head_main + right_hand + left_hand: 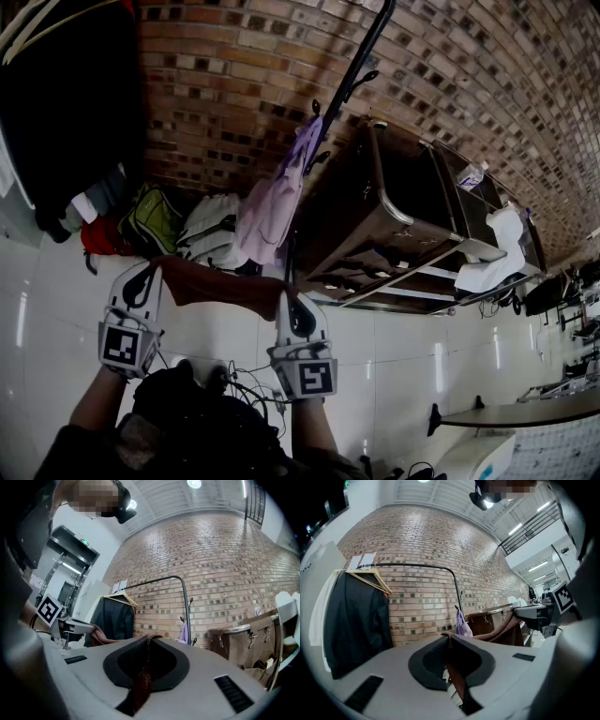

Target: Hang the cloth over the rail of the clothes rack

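A dark reddish-brown cloth (220,286) hangs stretched between my two grippers, sagging a little in the middle. My left gripper (150,268) is shut on its left end, and the fabric (457,681) shows pinched between the jaws in the left gripper view. My right gripper (289,300) is shut on the right end, where the cloth (139,682) runs out between the closed jaws. Ahead stands the clothes rack, its black rail (417,565) running along the brick wall to a bent upright (361,56). The rail (159,580) is some way beyond both grippers.
A black garment (356,620) hangs on a wooden hanger at the rack's left end. A purple bag (277,202) hangs on the upright, with bags (150,220) on the floor below. A brown metal-framed cart (394,216) stands to the right against the brick wall.
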{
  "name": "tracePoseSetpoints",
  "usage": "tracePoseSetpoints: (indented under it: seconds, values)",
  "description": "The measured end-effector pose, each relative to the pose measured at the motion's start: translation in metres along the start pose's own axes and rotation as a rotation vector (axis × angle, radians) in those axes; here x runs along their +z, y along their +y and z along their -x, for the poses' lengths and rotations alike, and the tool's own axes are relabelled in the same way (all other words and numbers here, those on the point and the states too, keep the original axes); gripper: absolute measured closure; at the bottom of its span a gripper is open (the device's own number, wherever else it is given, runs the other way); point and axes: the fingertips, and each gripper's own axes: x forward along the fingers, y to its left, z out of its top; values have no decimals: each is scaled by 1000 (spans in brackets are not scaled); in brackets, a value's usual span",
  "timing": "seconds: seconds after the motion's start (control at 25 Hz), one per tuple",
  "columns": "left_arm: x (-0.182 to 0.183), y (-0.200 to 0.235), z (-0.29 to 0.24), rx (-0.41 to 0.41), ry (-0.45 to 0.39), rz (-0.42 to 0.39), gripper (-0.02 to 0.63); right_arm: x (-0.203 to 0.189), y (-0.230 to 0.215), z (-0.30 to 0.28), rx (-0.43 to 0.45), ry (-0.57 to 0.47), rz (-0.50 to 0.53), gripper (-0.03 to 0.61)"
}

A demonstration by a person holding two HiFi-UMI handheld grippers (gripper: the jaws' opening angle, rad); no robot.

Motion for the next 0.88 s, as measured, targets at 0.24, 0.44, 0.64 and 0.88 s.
tracePoseSetpoints:
  seconds: [0.24, 0.44, 0.64, 0.88]
  values:
    - [5, 12, 3, -33, -13, 13, 594, 12, 13, -7, -26, -6, -2, 551]
    - [10, 18, -1, -70, -35, 34, 594, 19, 14, -8, -70, -10, 6, 551]
    - [28, 15, -6, -142, -79, 46, 594, 33, 21, -13, -96, -19, 35, 551]
    - [43, 6, -15, -259, -114, 52, 594, 44, 44, -24, -94, -10, 68, 551]
